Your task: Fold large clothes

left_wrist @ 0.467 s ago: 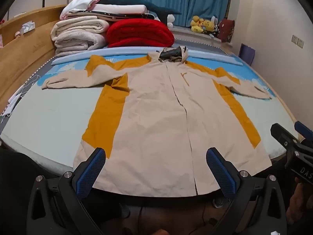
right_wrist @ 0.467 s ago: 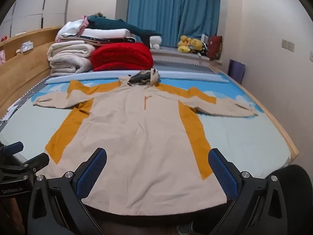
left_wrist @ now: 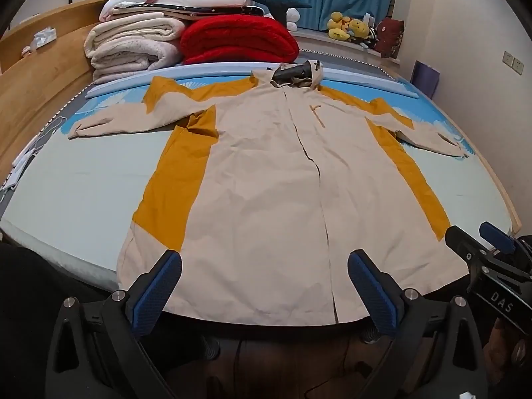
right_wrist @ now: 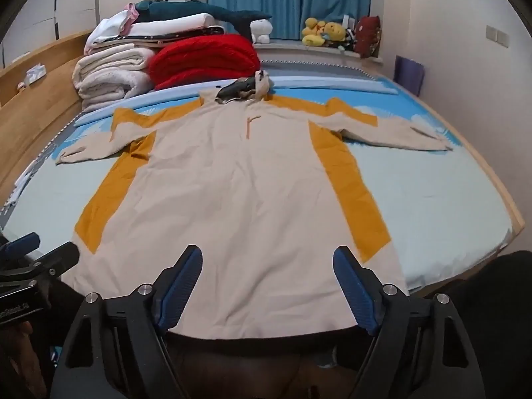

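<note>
A large beige jacket (left_wrist: 266, 179) with mustard-yellow side panels lies flat on the bed, front up, sleeves spread, hood at the far end. It also shows in the right wrist view (right_wrist: 239, 193). My left gripper (left_wrist: 264, 266) is open and empty just above the jacket's hem at the bed's near edge. My right gripper (right_wrist: 267, 262) is open and empty over the hem, to the right of the left one. The right gripper also shows at the right edge of the left wrist view (left_wrist: 478, 242); the left gripper shows at the left edge of the right wrist view (right_wrist: 43, 249).
Folded cream blankets (left_wrist: 133, 46) and a red quilt (left_wrist: 239, 38) are stacked at the bed's far left. A wooden headboard (left_wrist: 30, 76) runs along the left. Plush toys (left_wrist: 349, 28) sit on the window ledge. The pale blue sheet (left_wrist: 79, 186) shows beside the jacket.
Both grippers have moved slightly forward over the jacket's hem. The right gripper's jaws stand a little narrower. The jacket has not moved.
</note>
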A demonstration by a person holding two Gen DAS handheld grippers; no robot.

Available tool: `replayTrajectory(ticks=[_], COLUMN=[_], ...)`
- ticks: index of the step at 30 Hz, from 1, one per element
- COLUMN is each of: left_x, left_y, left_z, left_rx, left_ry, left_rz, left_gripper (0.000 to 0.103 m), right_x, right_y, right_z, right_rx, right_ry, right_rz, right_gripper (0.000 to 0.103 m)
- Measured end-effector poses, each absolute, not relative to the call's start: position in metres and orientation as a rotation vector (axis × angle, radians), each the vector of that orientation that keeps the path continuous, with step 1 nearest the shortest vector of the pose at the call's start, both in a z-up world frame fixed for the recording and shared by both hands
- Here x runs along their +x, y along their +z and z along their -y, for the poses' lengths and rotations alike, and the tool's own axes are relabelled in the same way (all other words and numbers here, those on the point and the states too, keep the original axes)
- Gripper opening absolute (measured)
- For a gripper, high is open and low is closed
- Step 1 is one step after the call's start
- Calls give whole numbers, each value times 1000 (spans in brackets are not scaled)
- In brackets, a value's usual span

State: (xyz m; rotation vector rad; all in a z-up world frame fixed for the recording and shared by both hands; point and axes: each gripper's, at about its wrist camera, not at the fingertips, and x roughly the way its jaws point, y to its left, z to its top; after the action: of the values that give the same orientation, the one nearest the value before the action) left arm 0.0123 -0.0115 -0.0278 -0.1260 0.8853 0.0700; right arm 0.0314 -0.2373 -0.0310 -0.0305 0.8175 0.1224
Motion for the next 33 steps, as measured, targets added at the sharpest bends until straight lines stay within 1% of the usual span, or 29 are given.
replayTrajectory(ticks=[8, 33], left_x=[13, 12], left_y=[-31, -32], left_z=[11, 10], left_rx=[-122, -121], left_ry=[75, 75], left_rz=[-892, -892], left_gripper=[99, 99], right_x=[27, 25], right_y=[-22, -19], right_z=[225, 215], right_rx=[-36, -47], right_ry=[174, 222], right_rz=[-794, -767], right_gripper=[81, 81])
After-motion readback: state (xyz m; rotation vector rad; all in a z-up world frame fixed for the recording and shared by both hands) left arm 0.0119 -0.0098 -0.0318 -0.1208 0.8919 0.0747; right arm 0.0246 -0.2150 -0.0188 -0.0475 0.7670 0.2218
